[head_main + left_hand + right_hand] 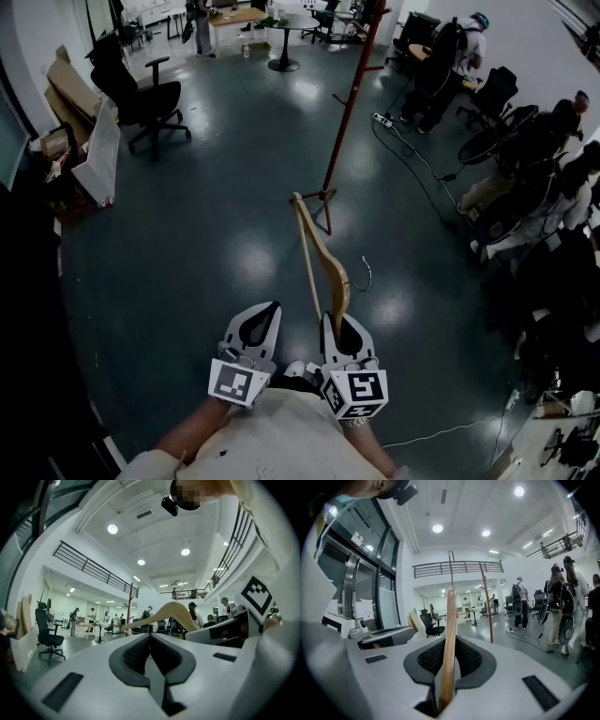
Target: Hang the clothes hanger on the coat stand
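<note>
While our right gripper (pixel 339 326) pinches one wooden end of the clothes hanger (pixel 317 248), held above the floor (pixel 216 206) well short of the coat stand (pixel 349 103), our left gripper (pixel 262 319) sits pressed together, empty; we should step closer, hook (pixel 364 274) leading.

coat stand (pixel 349 103) top cut off by frame edge, hanger (pixel 319 258) end hidden in right gripper (pixel 344 325)

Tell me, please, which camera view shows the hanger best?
The head view: the whole wooden hanger and its hook show, rising from the right gripper. The right gripper view sees it edge-on between the fingers; the left gripper view shows only its curved top.
</note>
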